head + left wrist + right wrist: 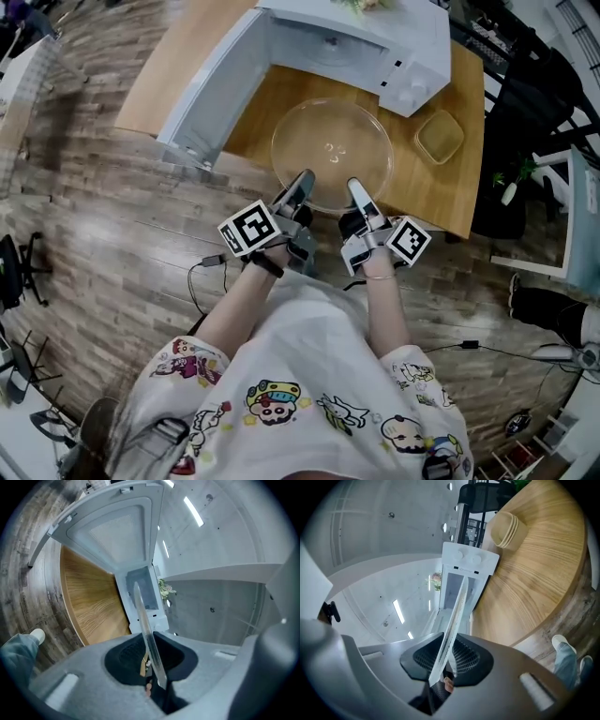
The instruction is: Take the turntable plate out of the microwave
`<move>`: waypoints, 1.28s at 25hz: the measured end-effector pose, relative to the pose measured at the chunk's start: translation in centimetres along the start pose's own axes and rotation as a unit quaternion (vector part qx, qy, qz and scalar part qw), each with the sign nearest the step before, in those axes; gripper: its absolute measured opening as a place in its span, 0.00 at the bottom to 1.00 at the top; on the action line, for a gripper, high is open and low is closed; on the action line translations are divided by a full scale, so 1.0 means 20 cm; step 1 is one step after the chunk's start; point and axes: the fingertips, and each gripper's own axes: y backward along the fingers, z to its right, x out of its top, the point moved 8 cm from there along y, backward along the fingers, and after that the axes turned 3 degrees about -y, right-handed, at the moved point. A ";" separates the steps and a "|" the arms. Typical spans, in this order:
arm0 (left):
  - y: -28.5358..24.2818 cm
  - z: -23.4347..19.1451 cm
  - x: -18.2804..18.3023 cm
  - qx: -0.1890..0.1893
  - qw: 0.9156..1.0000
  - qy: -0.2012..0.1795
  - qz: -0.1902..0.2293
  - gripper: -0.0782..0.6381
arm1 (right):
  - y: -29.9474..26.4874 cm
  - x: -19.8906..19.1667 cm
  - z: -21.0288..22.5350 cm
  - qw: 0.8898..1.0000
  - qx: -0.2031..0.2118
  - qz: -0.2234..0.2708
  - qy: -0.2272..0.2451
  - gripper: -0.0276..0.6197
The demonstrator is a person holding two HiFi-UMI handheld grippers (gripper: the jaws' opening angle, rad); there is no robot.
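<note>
Now my left gripper (303, 180) and right gripper (355, 187) both pinch the near rim of the turntable plate (330, 141); it seemingly hovers outside the microwave (412, 58).

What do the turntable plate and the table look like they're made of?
The turntable plate looks like clear glass, smooth and glossy: the wood grain shows through it. The table looks like light wood or wood-look laminate, fairly matte, with streaky grain lines.

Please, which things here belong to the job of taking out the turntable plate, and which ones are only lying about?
Job: glass turntable plate, held at its near rim by the left gripper and the right gripper; microwave, its door open.
Lying about: tan container on the wooden table; cable on the floor.
</note>
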 end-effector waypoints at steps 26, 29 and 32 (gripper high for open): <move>0.51 0.32 -0.22 -0.051 0.996 0.053 -0.040 0.17 | 0.41 -0.34 -0.37 0.998 0.021 -0.016 0.063 0.15; 0.51 0.34 -0.21 -0.055 0.996 0.052 -0.046 0.17 | 0.41 -0.35 -0.39 0.998 0.021 -0.009 0.060 0.15; 0.51 0.36 -0.18 -0.056 0.996 0.048 -0.055 0.17 | 0.40 -0.35 -0.42 0.998 0.019 -0.002 0.060 0.15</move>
